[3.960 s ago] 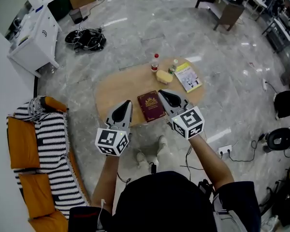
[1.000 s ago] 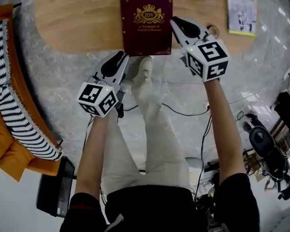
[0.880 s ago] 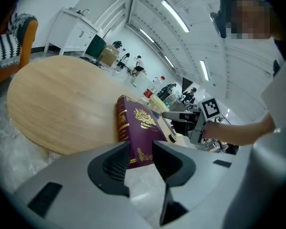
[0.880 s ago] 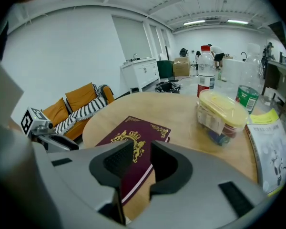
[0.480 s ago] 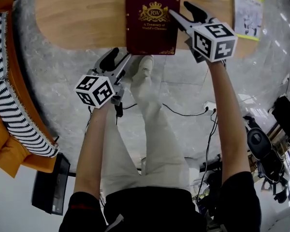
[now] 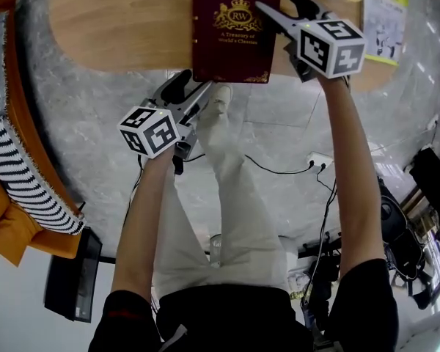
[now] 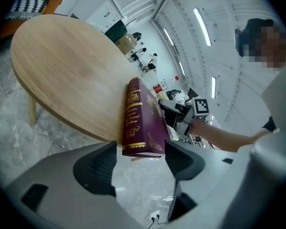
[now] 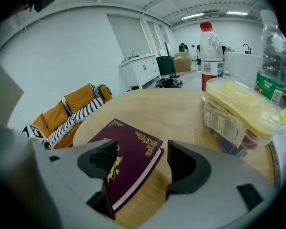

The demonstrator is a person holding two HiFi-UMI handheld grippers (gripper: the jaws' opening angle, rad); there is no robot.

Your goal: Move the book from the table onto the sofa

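Note:
A maroon hardback book [image 6: 231,29] with gold print lies on the oval wooden table [image 6: 110,28], its near edge over the table's rim. My right gripper [image 6: 276,1] is at the book's right edge, jaws opening. In the right gripper view the book [image 8: 128,151] has that edge between the jaws of my right gripper [image 8: 138,163], and the pads do not press it. My left gripper [image 6: 189,90] hangs below the table's rim, jaws opening, nothing between them. From the left gripper view, the book [image 7: 140,123] sits just ahead of my left gripper [image 7: 140,161].
The orange sofa with a striped throw [image 6: 11,145] stands left of the table. On the table's right end are a yellow-lidded box [image 8: 240,106], two bottles [image 8: 211,42] and a yellow-green booklet [image 6: 385,20]. A cable [image 6: 279,171] runs over the marble floor.
Both grippers went from shut to open. The right one slid forward along the book's right edge. The left one sank a little and rolled below the table's rim.

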